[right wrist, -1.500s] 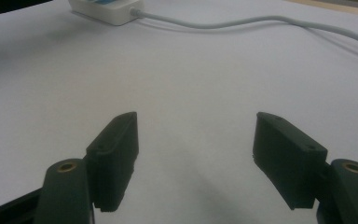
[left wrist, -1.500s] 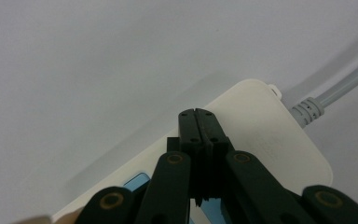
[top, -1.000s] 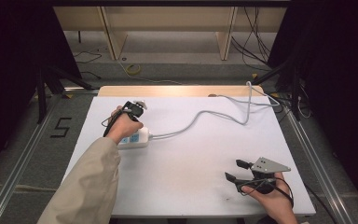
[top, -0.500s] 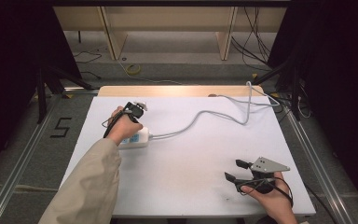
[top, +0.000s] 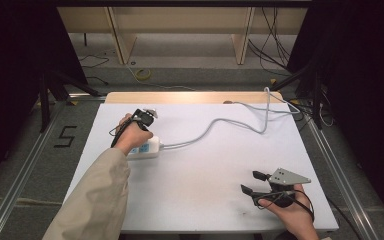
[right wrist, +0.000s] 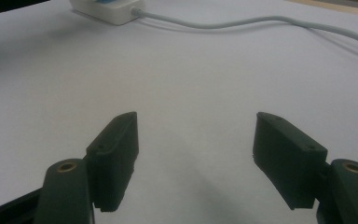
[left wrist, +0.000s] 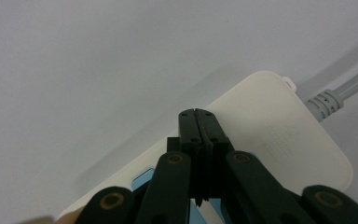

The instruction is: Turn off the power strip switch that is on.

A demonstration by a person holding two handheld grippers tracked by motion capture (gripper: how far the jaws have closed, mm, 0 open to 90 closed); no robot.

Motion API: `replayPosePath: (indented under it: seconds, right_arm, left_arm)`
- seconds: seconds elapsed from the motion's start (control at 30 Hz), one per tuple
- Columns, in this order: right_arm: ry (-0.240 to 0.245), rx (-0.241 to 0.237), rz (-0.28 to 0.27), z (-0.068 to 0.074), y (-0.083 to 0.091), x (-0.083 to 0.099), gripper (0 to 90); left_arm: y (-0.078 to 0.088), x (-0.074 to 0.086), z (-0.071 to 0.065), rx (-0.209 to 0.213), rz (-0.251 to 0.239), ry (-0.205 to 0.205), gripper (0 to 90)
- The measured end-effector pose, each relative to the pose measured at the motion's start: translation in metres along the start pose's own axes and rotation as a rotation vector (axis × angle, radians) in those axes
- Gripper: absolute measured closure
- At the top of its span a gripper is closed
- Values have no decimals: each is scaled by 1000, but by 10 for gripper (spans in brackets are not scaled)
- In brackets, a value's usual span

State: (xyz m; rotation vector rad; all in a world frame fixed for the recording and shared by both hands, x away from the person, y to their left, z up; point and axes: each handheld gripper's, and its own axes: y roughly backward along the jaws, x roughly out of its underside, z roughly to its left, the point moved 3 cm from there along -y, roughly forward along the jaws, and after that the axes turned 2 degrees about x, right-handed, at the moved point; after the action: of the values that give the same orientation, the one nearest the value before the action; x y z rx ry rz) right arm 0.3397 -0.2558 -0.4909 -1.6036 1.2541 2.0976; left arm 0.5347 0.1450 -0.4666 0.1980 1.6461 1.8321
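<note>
While the left gripper (left wrist: 199,114) presses its jaws, shut w/ nothing between them, onto the power strip (top: 145,148) at centre-left of the high view, the job looks mid-way: likely working a switch, result unclear. Right gripper (right wrist: 196,154) idles wide open, empty, lower right. The strip's blue parts are mostly covered by the jaws; can't read its markings.

White table (top: 205,200) lies bare across its middle and near edge, open room between the 2 tools. A power strip (top: 147,148) sits at the left under the left tool (left wrist: 198,113), whose jaws are pressed together. Its grey cable (top: 215,123) snakes across the far half to the right rear corner, barring low passes there.
</note>
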Motion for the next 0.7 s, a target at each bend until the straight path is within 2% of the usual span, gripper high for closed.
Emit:
replayPosePath:
  seconds: [0.27,0.37,0.7]
  right_arm:
    - [1,0,-4,0,0,0,322]
    - [0,0,-5,0,0,0,322]
    - [-1,1,-3,-1,0,0,322]
  left_arm:
    - [0,0,-2,-14,-5,-8,896]
    - [0,0,-3,-25,1,-27,896]
    - [0,0,-4,-38,8,-50,896]
